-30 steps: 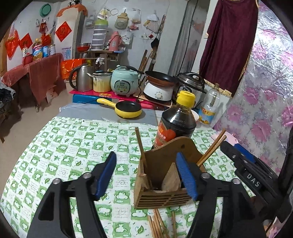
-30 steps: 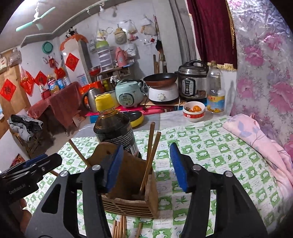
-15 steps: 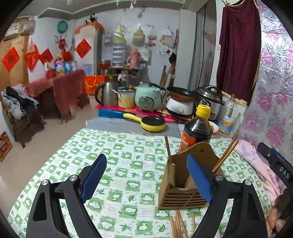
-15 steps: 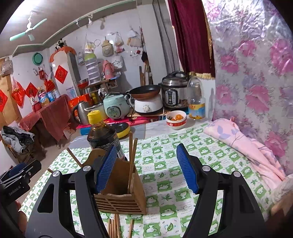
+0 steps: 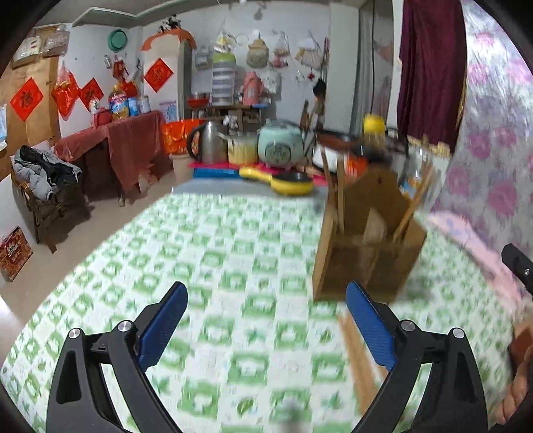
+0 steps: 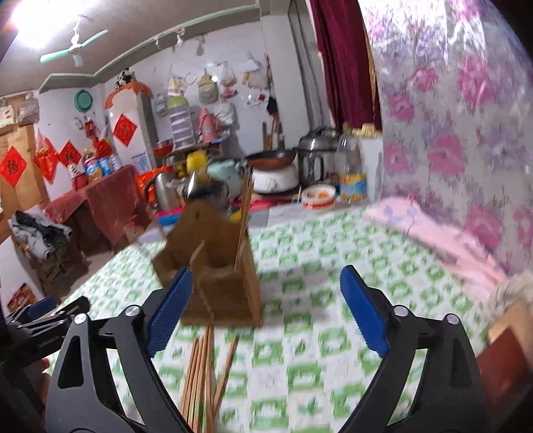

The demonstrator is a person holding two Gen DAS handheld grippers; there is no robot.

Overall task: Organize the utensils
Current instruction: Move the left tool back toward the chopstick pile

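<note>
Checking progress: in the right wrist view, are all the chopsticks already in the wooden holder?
No, several chopsticks lie on the tablecloth before the wooden holder.

Ceiling lamp (image 6: 31, 16) glare; heavy motion blur; fisheye edges dark.

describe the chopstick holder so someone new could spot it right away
Start at the table with the green-and-white checked cloth. Near its middle stands the wooden holder, an open-topped box with a taller back panel and a few chopsticks sticking up from it. It is the only wooden box there; the loose chopsticks lie flat in front, and a dark yellow-capped bottle stands behind.
</note>
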